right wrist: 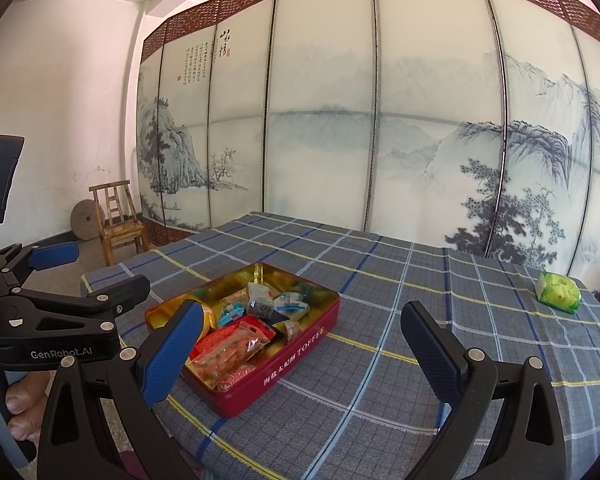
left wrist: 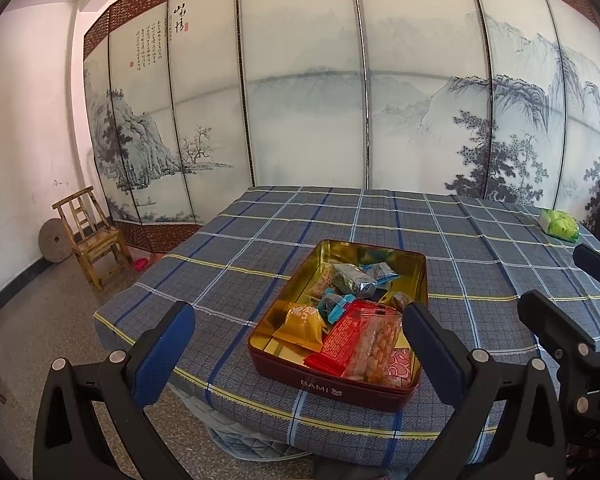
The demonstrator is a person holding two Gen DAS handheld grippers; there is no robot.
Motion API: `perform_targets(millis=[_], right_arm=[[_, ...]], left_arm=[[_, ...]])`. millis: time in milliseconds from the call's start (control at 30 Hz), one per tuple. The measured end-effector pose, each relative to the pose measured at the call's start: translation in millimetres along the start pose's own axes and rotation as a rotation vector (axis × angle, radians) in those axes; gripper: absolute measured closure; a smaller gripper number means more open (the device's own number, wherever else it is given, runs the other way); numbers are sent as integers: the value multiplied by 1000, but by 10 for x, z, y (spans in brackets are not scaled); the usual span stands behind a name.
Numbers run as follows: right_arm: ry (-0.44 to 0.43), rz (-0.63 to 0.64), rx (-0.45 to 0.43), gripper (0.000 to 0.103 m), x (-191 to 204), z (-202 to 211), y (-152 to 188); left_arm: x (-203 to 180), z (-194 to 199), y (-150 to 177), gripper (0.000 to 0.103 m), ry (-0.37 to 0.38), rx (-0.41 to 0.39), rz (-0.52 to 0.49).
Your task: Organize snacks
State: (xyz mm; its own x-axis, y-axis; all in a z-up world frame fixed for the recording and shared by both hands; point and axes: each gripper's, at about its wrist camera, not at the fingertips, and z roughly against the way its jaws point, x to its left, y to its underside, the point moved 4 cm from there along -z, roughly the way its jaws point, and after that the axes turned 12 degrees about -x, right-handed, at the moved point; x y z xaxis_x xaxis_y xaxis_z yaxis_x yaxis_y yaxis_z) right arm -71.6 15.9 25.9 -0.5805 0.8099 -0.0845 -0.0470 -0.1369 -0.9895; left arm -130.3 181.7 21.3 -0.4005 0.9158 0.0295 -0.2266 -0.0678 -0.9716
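A red tin (left wrist: 320, 384) with a gold inside stands near the front edge of the checked table. It holds several wrapped snacks: an orange packet (left wrist: 302, 326), a red packet (left wrist: 346, 336), a clear bag (left wrist: 380, 344) and a silver-green packet (left wrist: 354, 278). My left gripper (left wrist: 298, 354) is open just in front of the tin, empty. My right gripper (right wrist: 304, 354) is open too, to the right of the tin (right wrist: 292, 364), holding nothing. A green packet (right wrist: 558, 292) lies alone at the table's far right. The left gripper (right wrist: 110, 266) shows at the right wrist view's left edge.
A painted folding screen (left wrist: 300, 100) stands right behind the table. A small wooden chair (left wrist: 94, 240) and a round stone (left wrist: 54, 240) sit on the floor at the left wall. The blue checked cloth (right wrist: 380, 280) covers the table; its left corner (left wrist: 100, 316) is near my left gripper.
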Motion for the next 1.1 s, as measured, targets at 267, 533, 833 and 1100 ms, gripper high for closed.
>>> perform_targets(millis=[267,533,833,1100], right_arm=[[0,0,0,4,1,-2,2],[0,-2,0,4,3,-2,2],[-1,-4,2,4,0,-5,13],[14,-71,40,4,-214,-112,111]], left_arm=[[8,-1,30,0,-3,-2,1],[8,-7,56,0,-6,1,0],[11,-58,32,0,-16,-1,-14],[21,-156,-93,0,-26,1,-35]])
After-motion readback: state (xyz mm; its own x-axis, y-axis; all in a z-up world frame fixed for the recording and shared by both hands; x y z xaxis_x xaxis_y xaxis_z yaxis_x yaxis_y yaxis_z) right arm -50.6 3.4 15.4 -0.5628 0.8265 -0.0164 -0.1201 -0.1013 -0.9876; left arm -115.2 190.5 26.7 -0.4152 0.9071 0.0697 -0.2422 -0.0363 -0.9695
